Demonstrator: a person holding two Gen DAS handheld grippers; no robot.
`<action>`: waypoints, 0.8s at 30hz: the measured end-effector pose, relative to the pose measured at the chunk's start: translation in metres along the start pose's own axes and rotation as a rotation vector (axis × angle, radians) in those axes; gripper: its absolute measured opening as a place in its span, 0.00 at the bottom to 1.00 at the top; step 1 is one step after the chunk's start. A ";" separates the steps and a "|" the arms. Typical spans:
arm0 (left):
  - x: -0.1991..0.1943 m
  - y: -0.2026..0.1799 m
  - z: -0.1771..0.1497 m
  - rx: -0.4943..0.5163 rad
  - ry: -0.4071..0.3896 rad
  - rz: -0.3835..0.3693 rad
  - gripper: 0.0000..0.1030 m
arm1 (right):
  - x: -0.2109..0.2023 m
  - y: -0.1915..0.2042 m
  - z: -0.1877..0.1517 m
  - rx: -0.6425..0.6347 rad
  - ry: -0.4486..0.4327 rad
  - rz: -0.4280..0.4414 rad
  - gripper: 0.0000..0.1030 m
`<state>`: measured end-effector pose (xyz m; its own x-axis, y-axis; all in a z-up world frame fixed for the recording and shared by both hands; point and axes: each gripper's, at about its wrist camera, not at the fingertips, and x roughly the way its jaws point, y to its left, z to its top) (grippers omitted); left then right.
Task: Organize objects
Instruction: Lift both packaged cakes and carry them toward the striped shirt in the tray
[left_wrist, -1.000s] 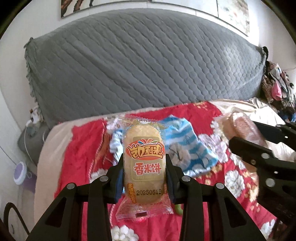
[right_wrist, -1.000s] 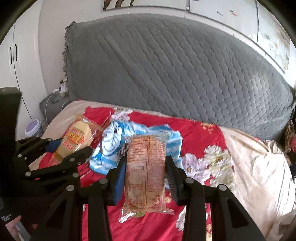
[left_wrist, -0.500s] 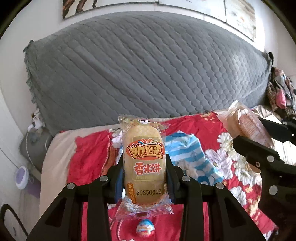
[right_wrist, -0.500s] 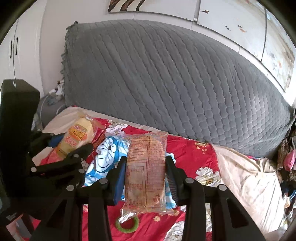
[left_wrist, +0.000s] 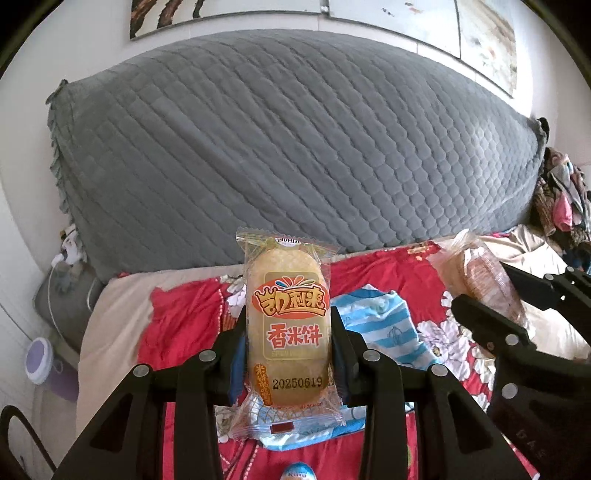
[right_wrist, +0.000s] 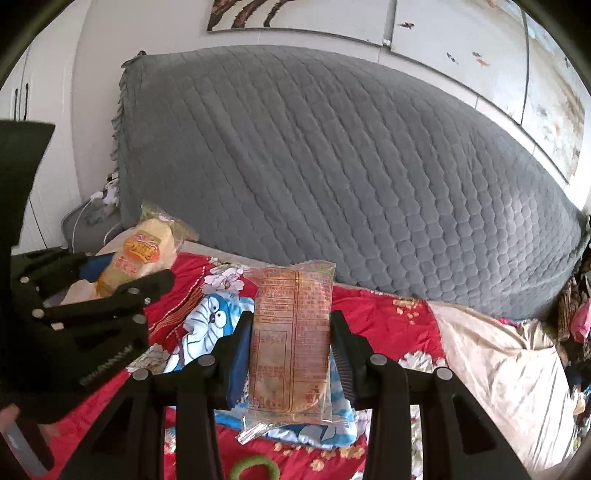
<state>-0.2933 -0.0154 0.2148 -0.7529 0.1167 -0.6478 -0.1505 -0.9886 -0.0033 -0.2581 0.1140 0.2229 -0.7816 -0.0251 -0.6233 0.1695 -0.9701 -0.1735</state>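
Rice-cracker packets fill both grippers above a bed. One rice-cracker packet (left_wrist: 288, 328), printed face to the camera and standing upright, is clamped between the pads of the left gripper (left_wrist: 288, 354), its crimped ends sticking out above and below the black fingers (left_wrist: 229, 350). A second rice-cracker packet (right_wrist: 291, 347), showing its label side, stands upright in the same way, pinched by the right gripper (right_wrist: 291, 354). Both grippers are held side by side, pointing slantwise down over the bed; each shows at the edge of the other's view. Beneath them lie a red floral bedspread (left_wrist: 177, 317) and a blue-and-white cartoon cloth (right_wrist: 207, 321), with a green ring (right_wrist: 255, 469) and a small egg-shaped toy (left_wrist: 297, 472) nearer the cameras. A grey quilted cover (left_wrist: 295, 147) drapes the headboard.
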 end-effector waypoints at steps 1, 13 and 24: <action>0.005 0.001 -0.001 -0.007 0.008 -0.007 0.38 | 0.002 -0.001 0.000 0.004 -0.005 0.002 0.40; 0.050 -0.006 -0.018 0.017 0.052 -0.007 0.38 | 0.042 -0.013 -0.016 0.051 0.010 0.050 0.40; 0.084 -0.015 -0.026 0.033 0.066 -0.020 0.38 | 0.079 -0.017 -0.043 0.033 0.047 0.066 0.40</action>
<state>-0.3378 0.0070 0.1406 -0.7059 0.1293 -0.6965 -0.1872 -0.9823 0.0074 -0.2971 0.1388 0.1434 -0.7404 -0.0785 -0.6676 0.1990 -0.9742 -0.1061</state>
